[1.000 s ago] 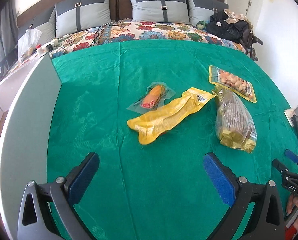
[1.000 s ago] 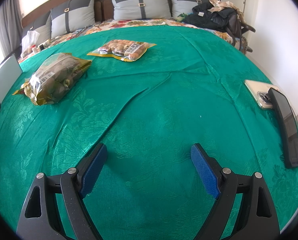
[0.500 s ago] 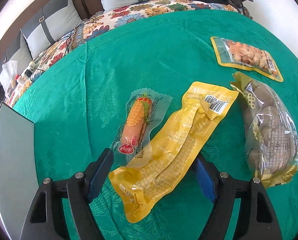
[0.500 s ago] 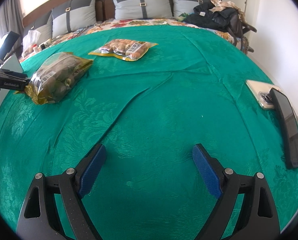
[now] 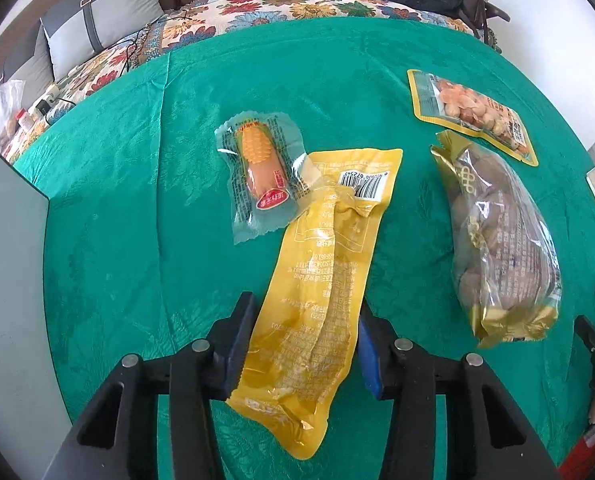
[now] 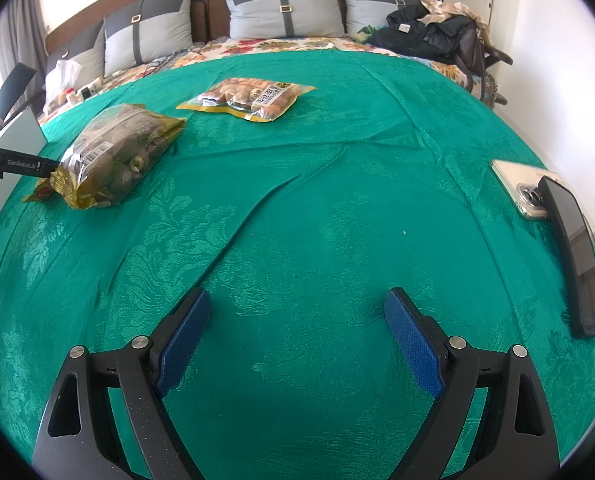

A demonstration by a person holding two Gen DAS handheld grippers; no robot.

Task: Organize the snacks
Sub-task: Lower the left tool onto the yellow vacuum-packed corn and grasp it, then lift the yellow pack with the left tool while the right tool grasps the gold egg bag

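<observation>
In the left wrist view, my left gripper [image 5: 303,320] is closed around the near half of a long yellow snack pouch [image 5: 325,272] lying on the green cloth, its pads at the pouch's two edges. A clear packet with a corn sausage [image 5: 259,176] lies just beyond it, under the pouch's far corner. A gold-trimmed bag of brown nuts [image 5: 497,240] and a flat pack of peanuts [image 5: 473,114] lie to the right. In the right wrist view, my right gripper [image 6: 297,320] is open and empty above bare cloth. The nut bag [image 6: 113,156] and the peanut pack [image 6: 249,98] lie far left.
A grey box wall [image 5: 9,280] stands along the left edge. Two phones [image 6: 553,216] lie at the right edge of the cloth. Pillows [image 6: 285,4], a floral sheet and a black bag [image 6: 429,34] are at the back of the bed.
My left gripper moved forward and down onto the yellow pouch and narrowed from wide open until its pads met the pouch's edges. My right gripper stayed almost still.
</observation>
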